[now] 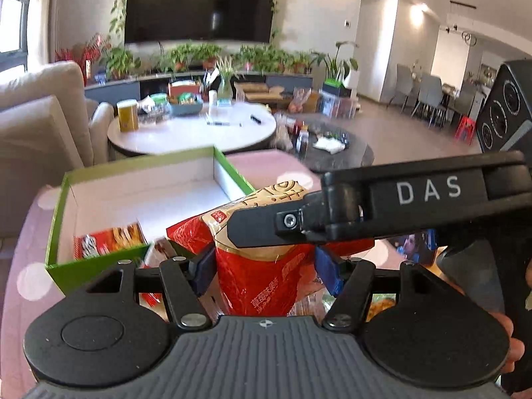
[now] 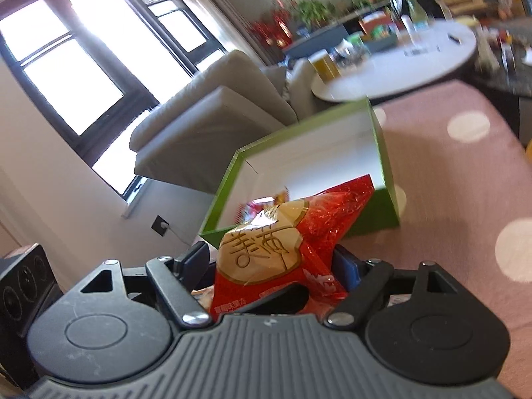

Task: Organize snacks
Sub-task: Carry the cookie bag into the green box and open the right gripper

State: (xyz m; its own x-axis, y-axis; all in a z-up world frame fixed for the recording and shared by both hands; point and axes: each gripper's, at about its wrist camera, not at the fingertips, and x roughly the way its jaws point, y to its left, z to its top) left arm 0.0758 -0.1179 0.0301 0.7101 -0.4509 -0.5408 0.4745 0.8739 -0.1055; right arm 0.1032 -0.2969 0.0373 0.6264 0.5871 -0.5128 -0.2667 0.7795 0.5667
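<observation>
Two hand-held grippers share one red-and-gold snack bag (image 1: 262, 266) above a pink, white-dotted tablecloth (image 1: 23, 226) in a living room. At far left in the left wrist view stands a beige sofa (image 1: 40, 116), and beside it on the cloth sits a green box (image 1: 96, 266) with a white interior, open at the top. A red snack packet (image 1: 109, 239) lies in its near left corner. Just right of the box, the left gripper (image 1: 266, 266) is clamped on the lower red part of the bag, its blue pads pressing the wrapper from both sides. The right gripper (image 1: 266, 229) reaches in from the right across the bag's gold upper part, one black finger (image 1: 259, 229) lying against it. In the right wrist view the same bag (image 2: 282, 249) fills the gap between that gripper's (image 2: 276, 266) blue pads, which pinch it, with the green box (image 2: 375, 216) just behind and the sofa (image 2: 212, 116) and a window (image 2: 83, 60) to the left. Behind the box, a round white table (image 1: 199, 129) carries a yellow jar (image 1: 127, 114) and other small items; a dark television (image 1: 199, 3) hangs on the far wall above potted plants (image 1: 186, 55).
</observation>
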